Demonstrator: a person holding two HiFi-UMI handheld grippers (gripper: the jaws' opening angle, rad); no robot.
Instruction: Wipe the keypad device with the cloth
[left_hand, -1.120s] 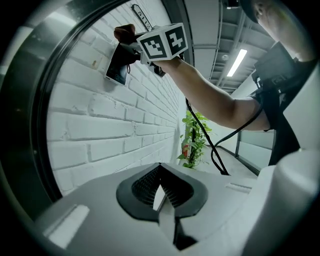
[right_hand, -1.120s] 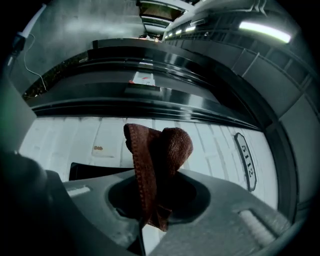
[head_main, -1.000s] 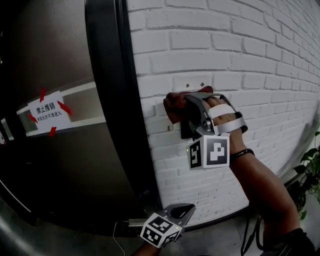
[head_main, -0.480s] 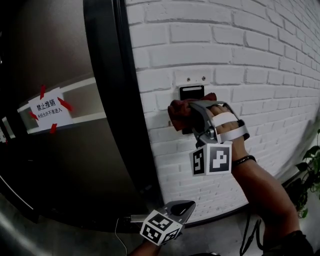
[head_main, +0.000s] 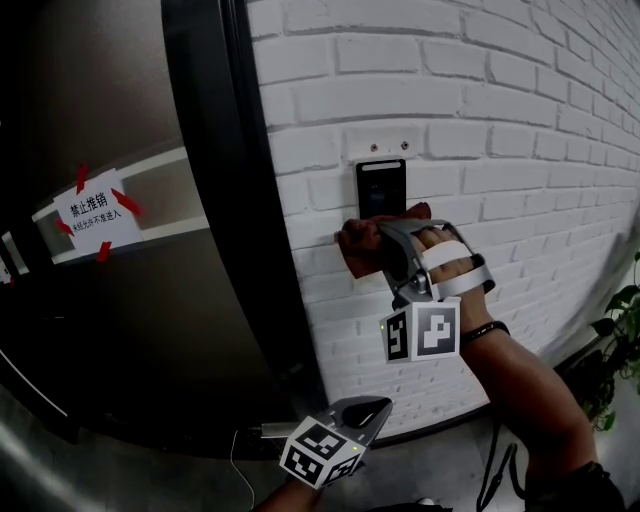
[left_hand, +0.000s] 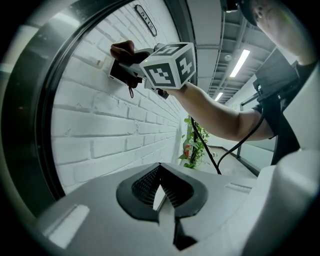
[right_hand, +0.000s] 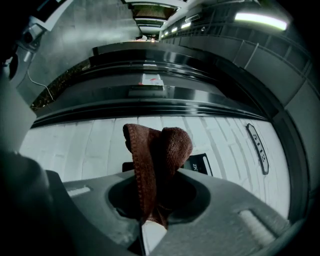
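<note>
A black keypad device (head_main: 381, 188) is mounted on the white brick wall (head_main: 480, 110), right of the dark door frame. My right gripper (head_main: 372, 244) is shut on a reddish-brown cloth (head_main: 362, 243) and presses it against the wall over the device's lower part. The cloth (right_hand: 156, 160) bulges out of the jaws in the right gripper view, with the device (right_hand: 198, 163) partly behind it. My left gripper (head_main: 362, 412) hangs low near the wall's foot, shut with nothing in it. From there the device (left_hand: 120, 73) shows high up under the cloth (left_hand: 123, 49).
A dark metal door (head_main: 110, 300) with a white paper notice (head_main: 94, 213) fills the left. A thick black door frame (head_main: 235, 200) borders the wall. A potted plant (head_main: 618, 330) stands at the right edge, and cables hang below my right arm.
The right gripper and cloth have slid down the device, from covering its top to its lower part; the black upper face now shows. The left gripper has stayed put.
</note>
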